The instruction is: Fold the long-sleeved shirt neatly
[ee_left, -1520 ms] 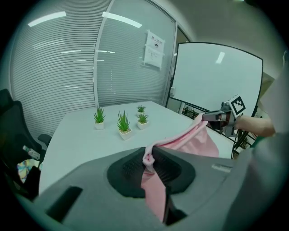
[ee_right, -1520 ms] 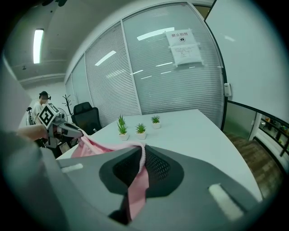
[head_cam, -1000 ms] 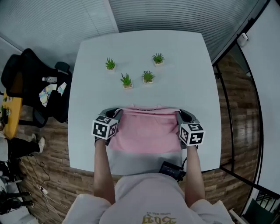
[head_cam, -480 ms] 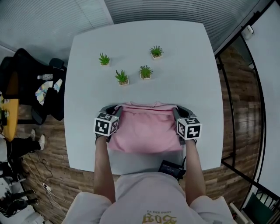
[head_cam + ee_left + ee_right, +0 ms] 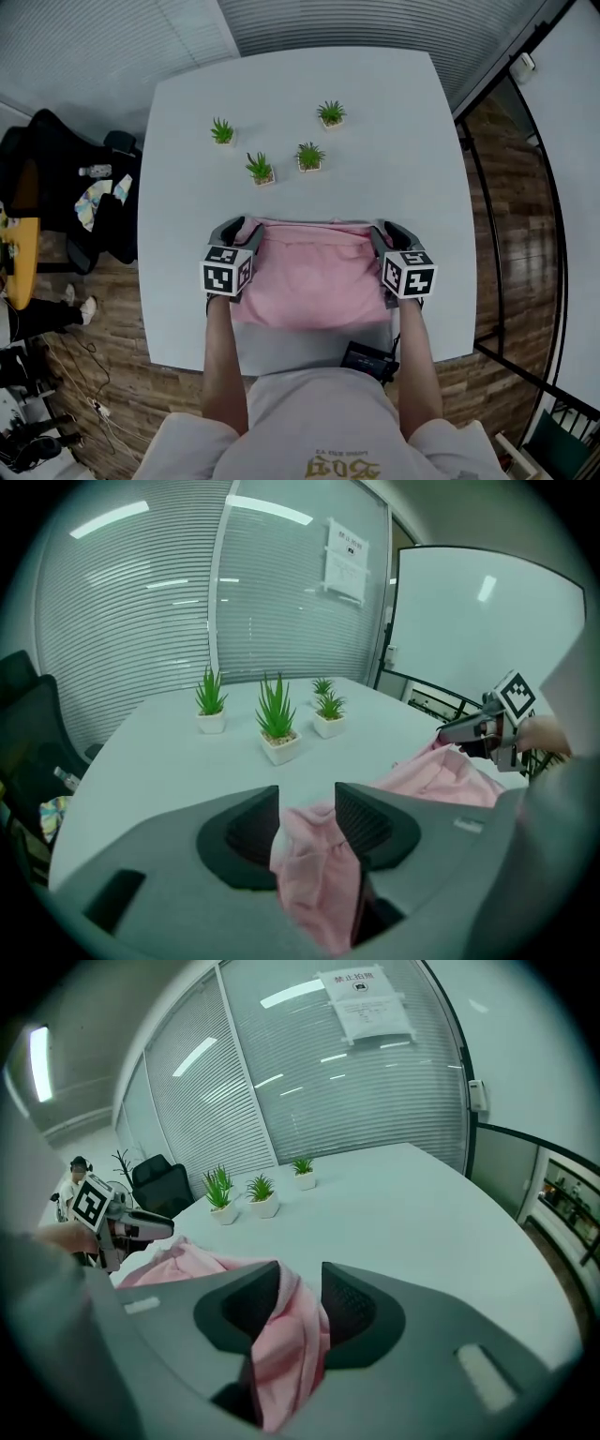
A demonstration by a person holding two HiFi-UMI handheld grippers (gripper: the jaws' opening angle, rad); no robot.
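1. Left gripper (image 5: 240,228): jaws have just been opening and now stand apart. The left edge of the pink shirt (image 5: 309,277) lies loose between them.
2. Pink shirt: folded, flat on the white surface (image 5: 375,131), spanning from one gripper to the other.
3. Four small potted plants (image 5: 260,169): ahead of both grippers, apart from the shirt.
4. Right gripper (image 5: 387,231): jaws have just been opening and stand apart, with the shirt's right edge hanging between them.

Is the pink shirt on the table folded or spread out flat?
Folded. The pink shirt lies as a compact rectangle near the table's front edge, with no sleeves spread out.
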